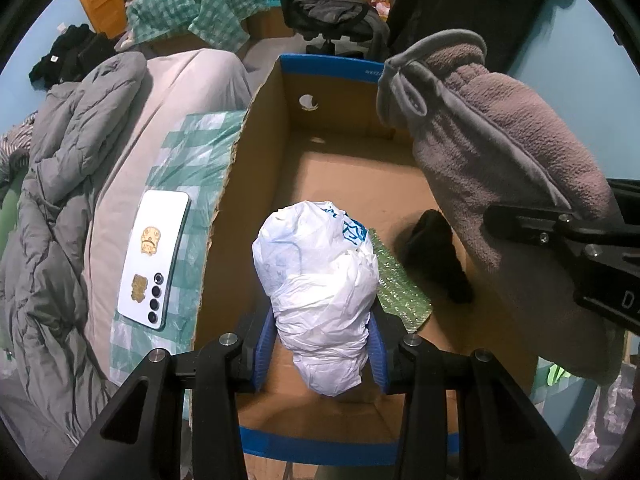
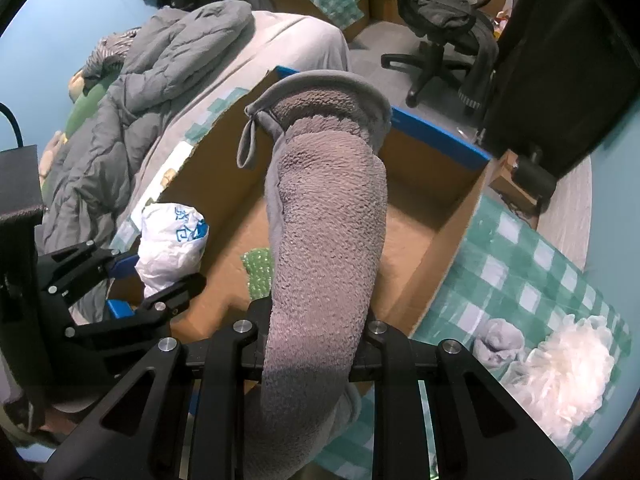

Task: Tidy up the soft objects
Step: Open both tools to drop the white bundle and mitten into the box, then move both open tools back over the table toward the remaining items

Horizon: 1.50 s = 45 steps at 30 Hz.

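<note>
Soft things are being held over an open cardboard box (image 1: 256,128) that sits on the bed. The left tool (image 1: 322,356) reaches forward over the near end of the box, its blue-padded fingers (image 1: 264,354) closed against both sides of a crumpled white plastic bag (image 1: 320,284) with blue print, which bulges up between them. The right tool (image 2: 308,340) comes in from the right side of the box, clamped around the lower part of a folded brown-grey fleece towel (image 2: 328,216); the towel stands up and arches over the box, thick and nubbly, with a smooth grey trim and a small hanging loop (image 2: 248,144) at its top end. Inside the box, a piece of green bubble wrap (image 1: 400,284) lies on the floor just beside the bag, and a dark cloth item (image 1: 436,252) lies near the right wall. A white phone (image 1: 154,258) lies face down on the green checked cloth (image 1: 192,184) left of the box, beside a rumpled grey quilt (image 1: 52,184). Right of the box, a white fluffy bundle (image 2: 568,368) rests on the checked cloth.
</note>
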### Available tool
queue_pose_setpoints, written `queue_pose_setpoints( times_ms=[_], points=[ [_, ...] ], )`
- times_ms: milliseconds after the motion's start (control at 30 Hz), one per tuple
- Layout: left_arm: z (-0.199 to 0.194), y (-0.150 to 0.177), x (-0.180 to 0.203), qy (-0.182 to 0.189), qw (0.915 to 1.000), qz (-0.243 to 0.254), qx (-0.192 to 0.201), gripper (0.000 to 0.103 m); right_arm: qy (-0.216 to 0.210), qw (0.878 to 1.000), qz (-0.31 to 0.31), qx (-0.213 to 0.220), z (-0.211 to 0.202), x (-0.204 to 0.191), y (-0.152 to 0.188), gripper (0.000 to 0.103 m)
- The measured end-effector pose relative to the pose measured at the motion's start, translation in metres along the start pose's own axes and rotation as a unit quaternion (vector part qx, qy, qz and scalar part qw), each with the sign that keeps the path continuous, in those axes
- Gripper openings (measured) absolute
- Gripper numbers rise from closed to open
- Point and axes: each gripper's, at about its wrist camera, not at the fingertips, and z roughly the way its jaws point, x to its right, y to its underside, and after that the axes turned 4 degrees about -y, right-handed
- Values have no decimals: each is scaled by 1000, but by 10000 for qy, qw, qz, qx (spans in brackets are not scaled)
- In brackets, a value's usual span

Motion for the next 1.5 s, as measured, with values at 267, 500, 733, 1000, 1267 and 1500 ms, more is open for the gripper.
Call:
queue_pose_setpoints(
  times_ms=[267,500,733,1000,1267,1500],
  points=[
    [5,1,-9,-67,9999,-78,-110,44,-9,10000,71,-61,10,-5,-2,31],
    [-1,3,-15,-87,9997,-190,-114,55,-8,10000,65,16,5,-9,-4,59],
    [-17,4,-14,-17,9996,-288,19,58,-123,9998,135,113,-8,-8,-2,66],
    [-33,7,-6,70,9995,-252,155,58,-127,9994,245,197,-24,-2,8,66],
    [-47,9,10,160,9996,-71,242,59,-56,9989,389,268,-40,11,26,66],
    [-56,13,25,163,9993,137,323,59,117,9977,571,342,-54,29,44,71]
  ],
)
